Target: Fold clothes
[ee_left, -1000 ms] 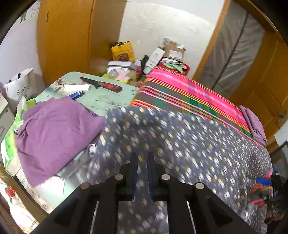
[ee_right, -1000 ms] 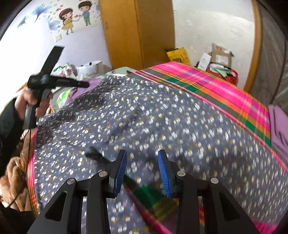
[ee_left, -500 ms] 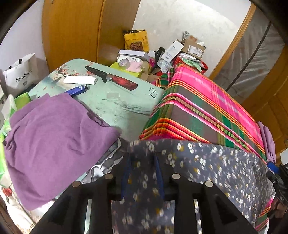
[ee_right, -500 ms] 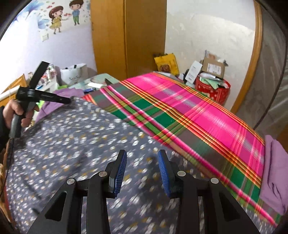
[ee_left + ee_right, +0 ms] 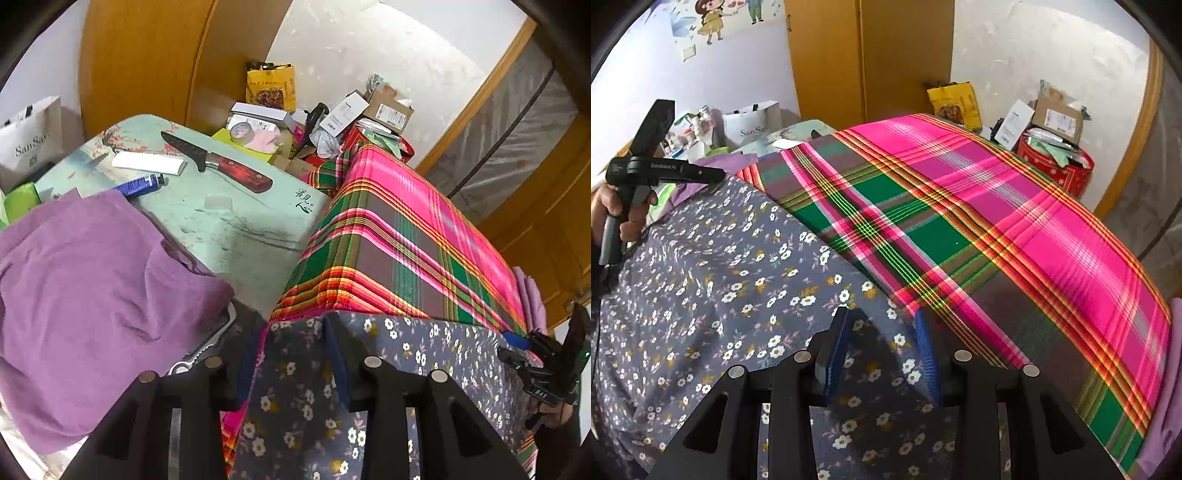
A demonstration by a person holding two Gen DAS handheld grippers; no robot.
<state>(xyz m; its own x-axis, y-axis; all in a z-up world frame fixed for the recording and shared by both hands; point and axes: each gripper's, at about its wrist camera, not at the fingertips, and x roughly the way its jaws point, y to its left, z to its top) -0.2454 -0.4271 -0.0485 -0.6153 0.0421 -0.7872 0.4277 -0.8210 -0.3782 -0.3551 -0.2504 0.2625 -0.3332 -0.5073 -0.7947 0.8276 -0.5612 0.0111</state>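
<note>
Nearest in the left wrist view, the left gripper (image 5: 291, 354) stands with its jaws spread wide, having just been opening; the edge of the grey floral garment (image 5: 424, 354) runs between its fingers, but the pads do not press on it. The garment lies spread over the near part of the bed, draped over the bed's near left corner. In the right wrist view the right gripper (image 5: 882, 347) hovers over the same floral cloth near its right edge; its blue-padded jaws have just been closing and stand partly apart, with fabric beneath and between them, though no grip on it shows. The person's left hand (image 5: 618, 214) holds the other tool's handle at the far left of that view. Beyond the garment, the pink and green plaid bedspread (image 5: 1015, 206) covers the rest of the bed, with folded lilac cloth (image 5: 532, 295) at its far right edge. Left of the bed, a purple cloth (image 5: 88, 288) lies heaped on the pale green table (image 5: 236, 229), and farther back on that table rest a blue lighter (image 5: 142, 183), a white bar (image 5: 147, 162) and a red-handled knife (image 5: 221, 164). Farthest, boxes, a yellow snack bag (image 5: 271, 88) and a red bin (image 5: 1067, 173) crowd the floor by the wooden wardrobe (image 5: 147, 62).
</note>
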